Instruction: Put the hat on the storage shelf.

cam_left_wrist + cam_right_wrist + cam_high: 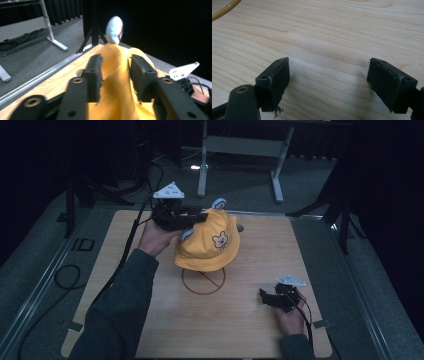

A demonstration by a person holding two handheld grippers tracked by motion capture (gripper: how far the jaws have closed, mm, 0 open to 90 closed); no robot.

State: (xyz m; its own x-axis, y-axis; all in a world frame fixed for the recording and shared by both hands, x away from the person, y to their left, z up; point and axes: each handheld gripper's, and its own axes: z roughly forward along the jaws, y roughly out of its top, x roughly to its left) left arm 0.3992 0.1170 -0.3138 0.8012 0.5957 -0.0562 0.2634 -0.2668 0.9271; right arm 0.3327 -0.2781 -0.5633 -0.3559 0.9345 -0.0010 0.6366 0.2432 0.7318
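A yellow bucket hat [207, 245] with a bear face and pale blue ears [218, 203] sits on a thin wire stand with a ring base [202, 281] at the table's middle. My left gripper [197, 220] is at the hat's upper left side. In the left gripper view its jaws [115, 67] stand apart, with a fold of the yellow hat [116, 85] running between them and a blue ear [114, 29] beyond. My right gripper [264, 297] rests low near the table's front right, open [328, 77] over bare wood with nothing between its pads.
The wooden table [240, 330] lies on grey carpet. A desk frame with white legs [202, 165] stands behind it, and dark tripod legs [345, 220] flank both sides. A black cable [67, 275] loops on the floor at the left.
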